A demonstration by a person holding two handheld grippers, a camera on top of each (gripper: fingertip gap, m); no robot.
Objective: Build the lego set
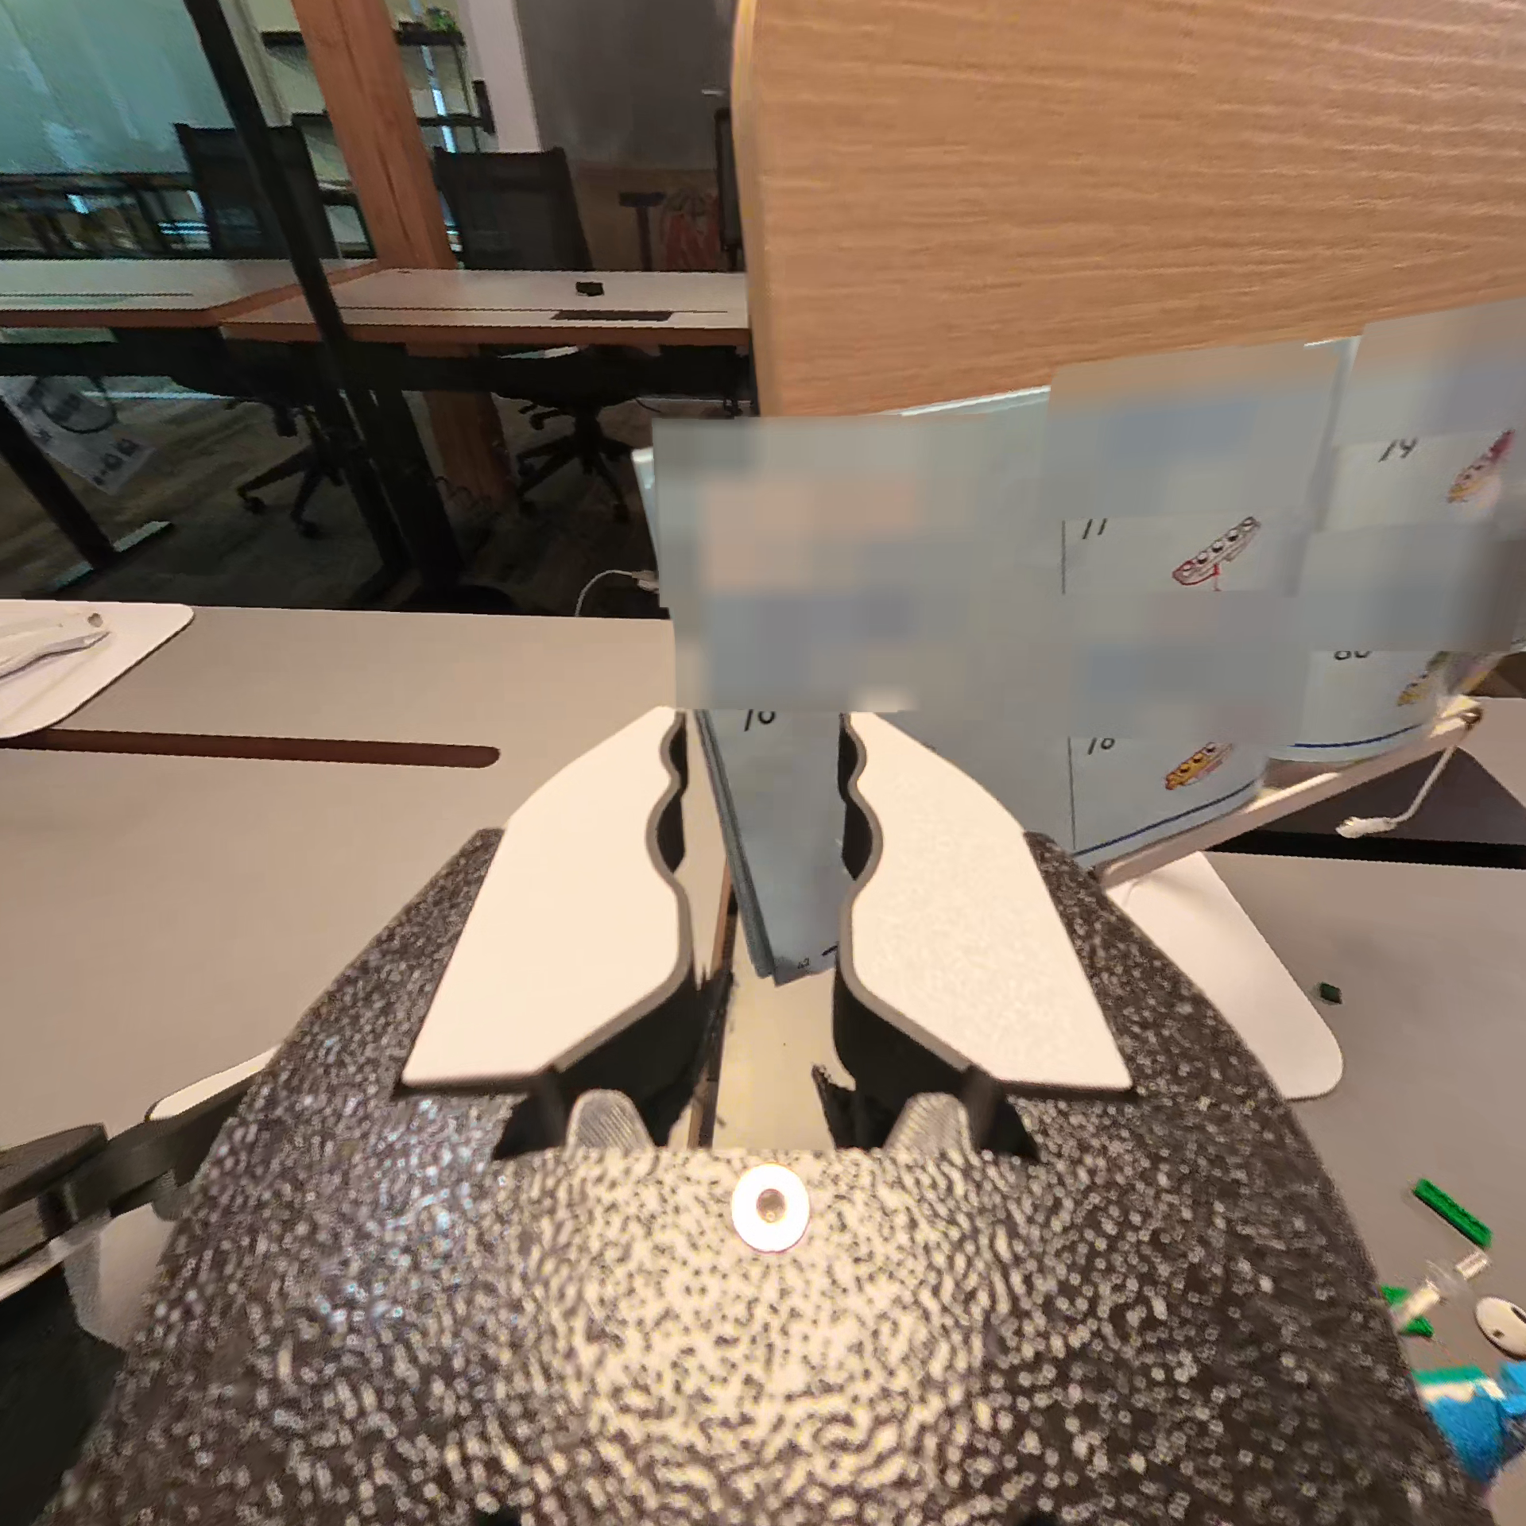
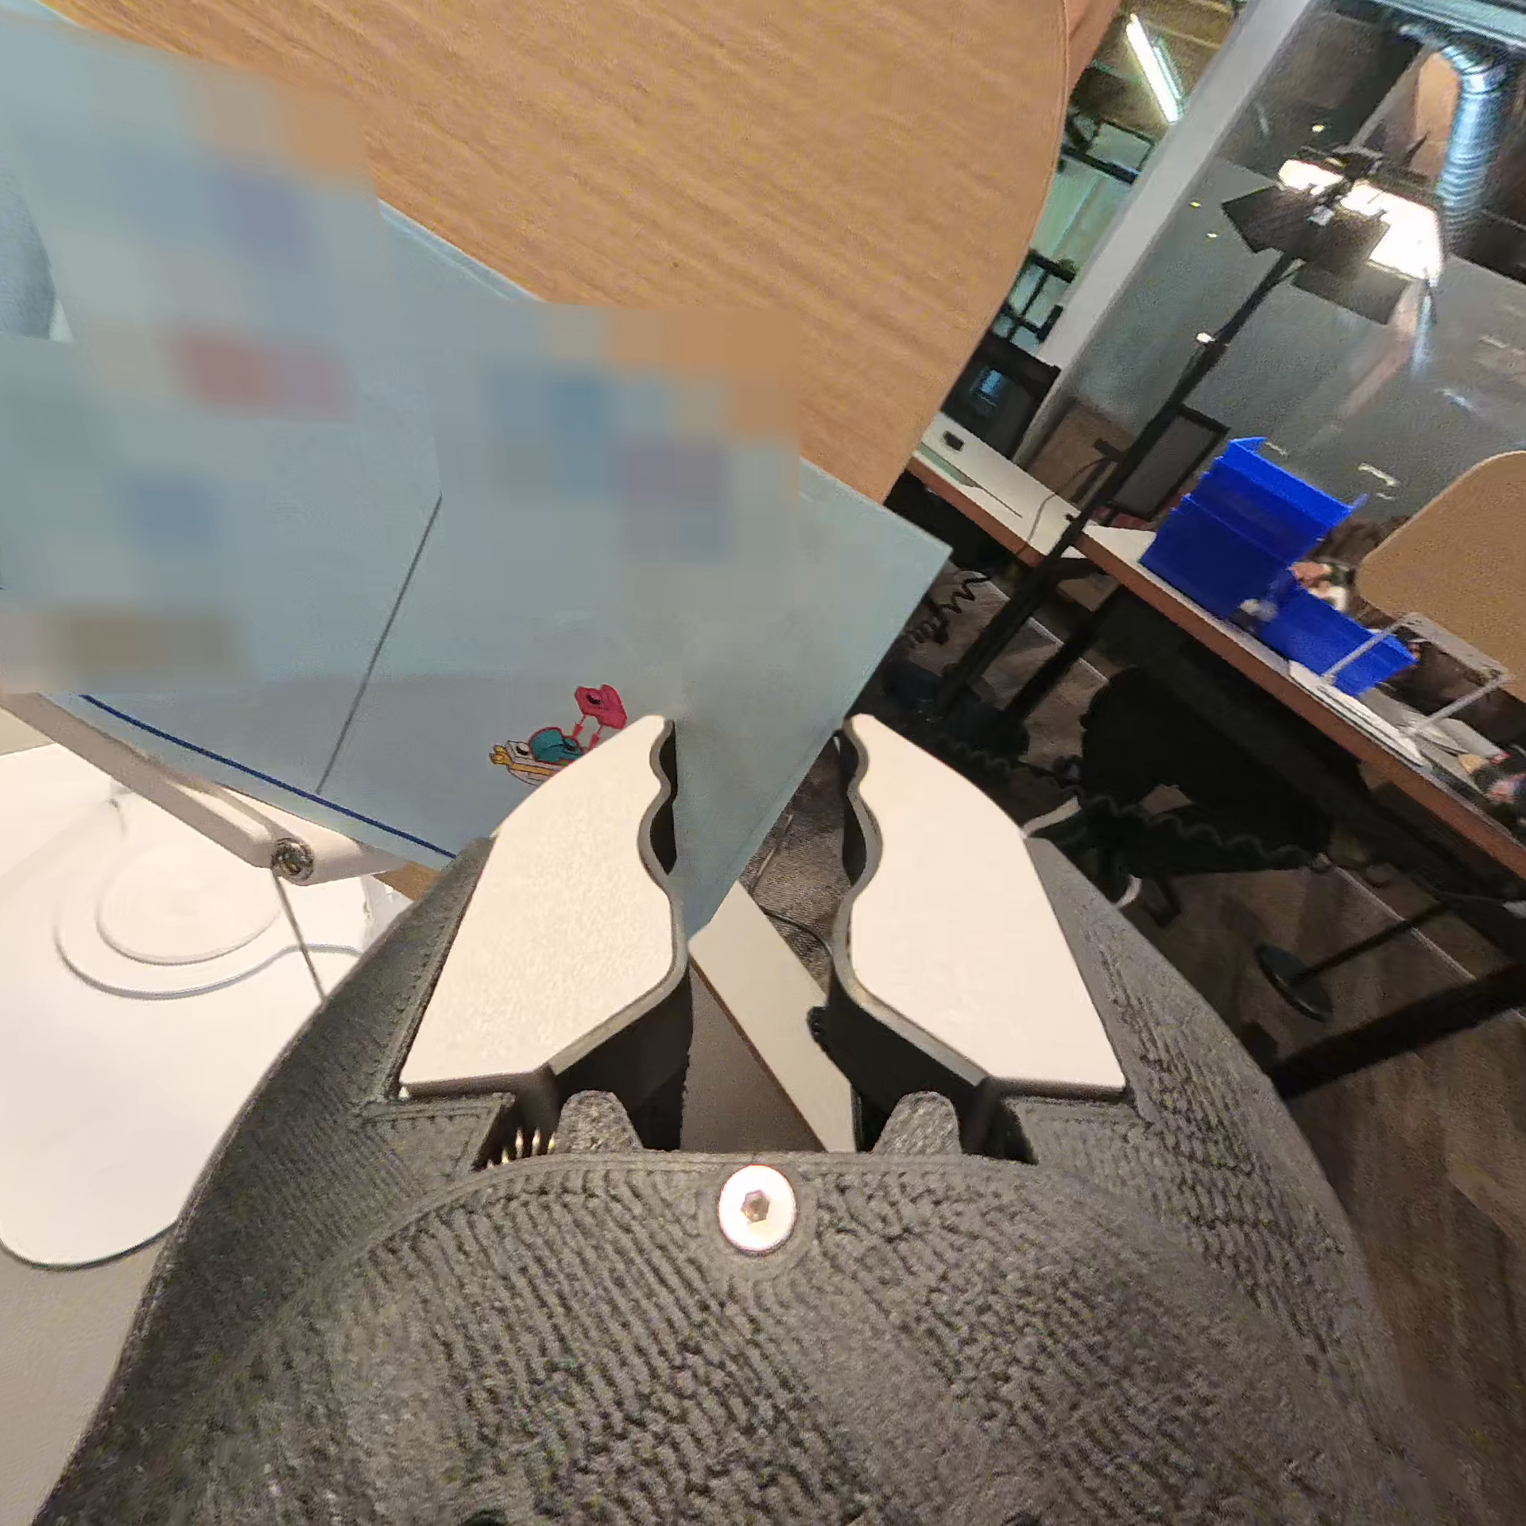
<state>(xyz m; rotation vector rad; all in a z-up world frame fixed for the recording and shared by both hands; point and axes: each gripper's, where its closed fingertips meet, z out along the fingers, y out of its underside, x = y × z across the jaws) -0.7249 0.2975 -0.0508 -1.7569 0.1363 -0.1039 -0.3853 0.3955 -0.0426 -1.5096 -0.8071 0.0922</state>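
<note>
The light blue instruction booklet [image 1: 1156,784] stands open on a white stand [image 1: 1321,793] in front of me. My left gripper [image 1: 764,727] is open, with the booklet's left edge between its fingers. My right gripper [image 2: 755,727] is open, and the lower right corner of the booklet's page [image 2: 512,644] hangs between its fingers, close to the left one. Neither holds a brick. Loose Lego lies on the table at the lower right of the left wrist view: a green plate [image 1: 1453,1210], a white round piece [image 1: 1499,1317] and a blue build [image 1: 1478,1420].
A wooden divider panel [image 1: 1115,190] rises behind the booklet. The stand's white base [image 2: 124,1032] rests on the grey table [image 1: 248,867]. A white mat [image 1: 82,661] lies far left. Blue bins [image 2: 1255,528] and a person sit at another desk to the right. About 35 cm separates my left fingertips from my right. Measured from the fingertips, the green plate [image 1: 1453,1210] is 30 cm or so from the right gripper and 35 cm from the left. About 30 cm separates my right fingertips from the white round piece [image 1: 1499,1317].
</note>
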